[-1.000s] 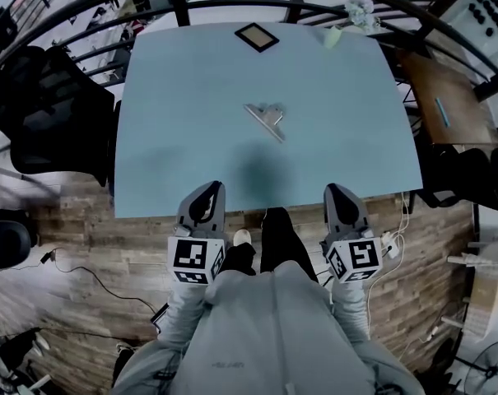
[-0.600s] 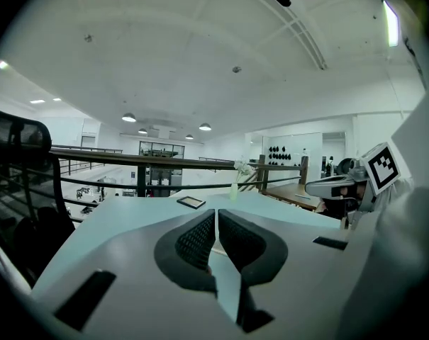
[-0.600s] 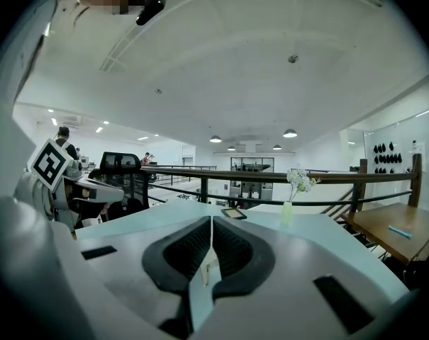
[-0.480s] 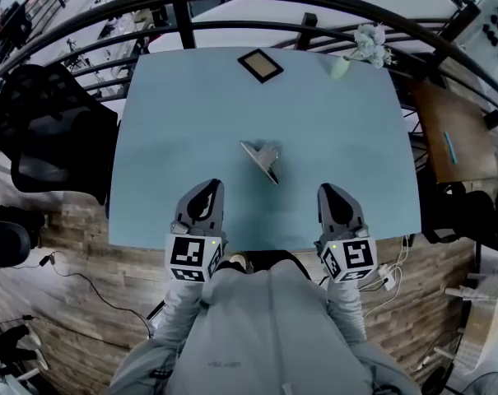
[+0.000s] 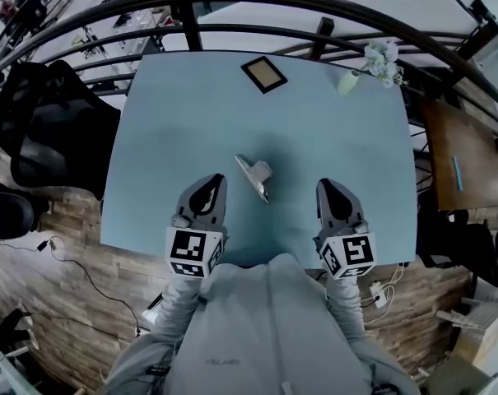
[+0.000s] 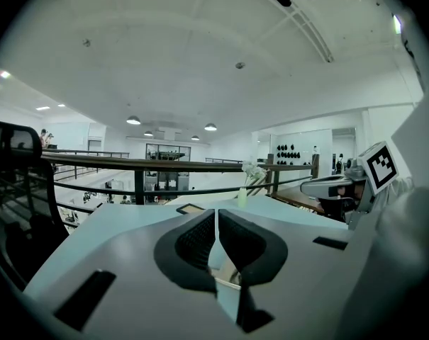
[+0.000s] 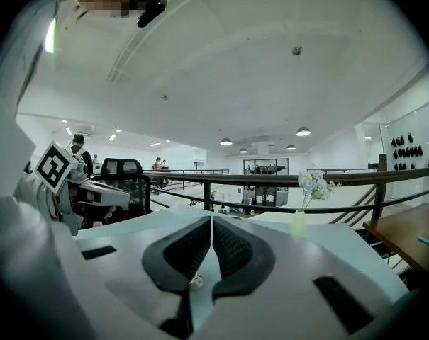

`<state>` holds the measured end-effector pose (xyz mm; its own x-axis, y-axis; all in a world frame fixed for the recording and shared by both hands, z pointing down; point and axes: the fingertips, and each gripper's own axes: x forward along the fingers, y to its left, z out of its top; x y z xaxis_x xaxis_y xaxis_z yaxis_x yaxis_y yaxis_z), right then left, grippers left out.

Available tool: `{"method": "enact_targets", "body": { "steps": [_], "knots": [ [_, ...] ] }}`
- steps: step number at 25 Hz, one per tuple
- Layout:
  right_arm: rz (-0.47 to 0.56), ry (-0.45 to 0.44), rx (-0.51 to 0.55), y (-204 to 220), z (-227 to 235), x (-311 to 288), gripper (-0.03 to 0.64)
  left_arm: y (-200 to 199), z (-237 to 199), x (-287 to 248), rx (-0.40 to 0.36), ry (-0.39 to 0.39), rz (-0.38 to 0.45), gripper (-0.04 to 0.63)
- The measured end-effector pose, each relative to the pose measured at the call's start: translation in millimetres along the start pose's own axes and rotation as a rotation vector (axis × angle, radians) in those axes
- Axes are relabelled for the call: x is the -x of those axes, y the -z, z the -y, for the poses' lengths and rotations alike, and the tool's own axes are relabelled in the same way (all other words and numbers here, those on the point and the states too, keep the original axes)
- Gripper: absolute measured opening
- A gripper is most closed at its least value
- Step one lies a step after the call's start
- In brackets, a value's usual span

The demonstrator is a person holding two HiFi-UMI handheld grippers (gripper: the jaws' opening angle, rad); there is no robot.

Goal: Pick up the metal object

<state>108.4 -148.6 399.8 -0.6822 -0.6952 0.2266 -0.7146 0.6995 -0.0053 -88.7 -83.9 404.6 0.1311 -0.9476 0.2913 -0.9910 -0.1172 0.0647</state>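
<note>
Left gripper (image 5: pixel 213 181) is held over the near edge of the light blue table (image 5: pixel 174 122). Its two jaws are shut tight together and nothing is between them. It has a cube with black and white squares at the back.

Just to its right, the metal clip (image 5: pixel 255 176) lies on the table. It sits between the two grippers, a bit in front of them and closer to the left one. Neither gripper touches it.

Farther back on the table is a small picture frame (image 5: pixel 263 73), lying flat.

Next comes the right gripper (image 5: pixel 326 185), also over the near edge. Its jaws are closed too, and it holds nothing.

At the far right corner of the table stands a little vase (image 5: pixel 347 81) with white flowers in it.
</note>
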Motion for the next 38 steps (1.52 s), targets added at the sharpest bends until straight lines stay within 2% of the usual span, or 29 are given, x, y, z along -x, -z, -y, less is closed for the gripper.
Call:
{"method": "enact_targets", "body": {
  "steps": [8,16,20,24,25,27,38],
  "knots": [
    [-0.001,-0.027,-0.027,1,12,-17,0.025,4,-1,-14,-0.001,-0.010,-0.039,0.035],
    [-0.013,0.026,-0.050,5,18,-17,0.025,3,-2,-28,-0.010,0.039,-0.052,0.037],
    [-0.024,0.037,-0.051,7,20,-17,0.025,8,2,-35,0.020,0.084,-0.063,0.037],
    [-0.033,0.045,-0.053,9,19,-19,0.025,11,1,-39,0.020,0.096,-0.065,0.038],
    [-0.035,0.045,-0.053,10,18,-20,0.025,12,2,-40,0.019,0.100,-0.066,0.045],
    [-0.039,0.041,-0.051,11,16,-21,0.025,13,2,-43,0.016,0.108,-0.070,0.105],
    [-0.071,0.080,-0.069,21,15,-17,0.025,35,9,-68,-0.033,0.194,-0.153,0.187]
  ]
}}
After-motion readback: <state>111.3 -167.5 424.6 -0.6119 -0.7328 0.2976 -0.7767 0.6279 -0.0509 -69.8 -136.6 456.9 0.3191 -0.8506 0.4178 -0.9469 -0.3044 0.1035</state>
